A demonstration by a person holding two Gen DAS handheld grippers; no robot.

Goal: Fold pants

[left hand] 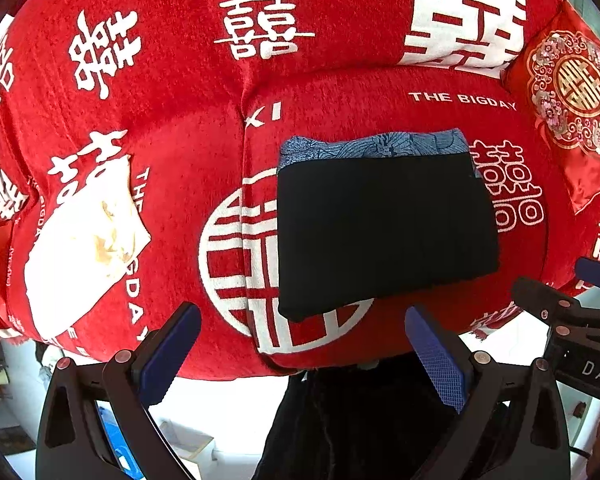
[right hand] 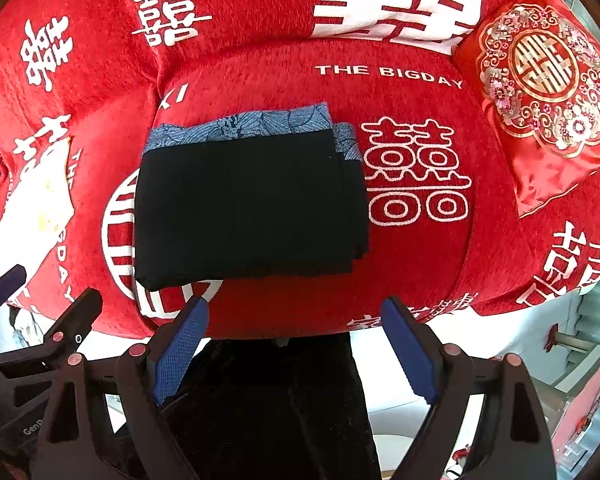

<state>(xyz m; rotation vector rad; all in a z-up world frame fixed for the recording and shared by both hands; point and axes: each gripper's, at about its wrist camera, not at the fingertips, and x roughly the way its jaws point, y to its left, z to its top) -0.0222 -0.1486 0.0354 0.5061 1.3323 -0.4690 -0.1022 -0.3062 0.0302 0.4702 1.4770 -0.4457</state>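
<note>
The sofa cover (right hand: 260, 64) is bright red, printed all over with white double-happiness characters, a white round emblem and the white words "THE BIGDAY". On it, the folded pants (right hand: 244, 208) are plain black. Just behind the pants, a blue cloth (right hand: 244, 126) shows a fine dark leaf-line pattern. Right of the pants, a satin cushion (right hand: 548, 92) is red with a gold medallion ringed by pink flowers. Left of the pants lies a white cloth (left hand: 84, 248) with yellowish marks. Both grippers have blue pads (right hand: 180, 354) on black frames.
</note>
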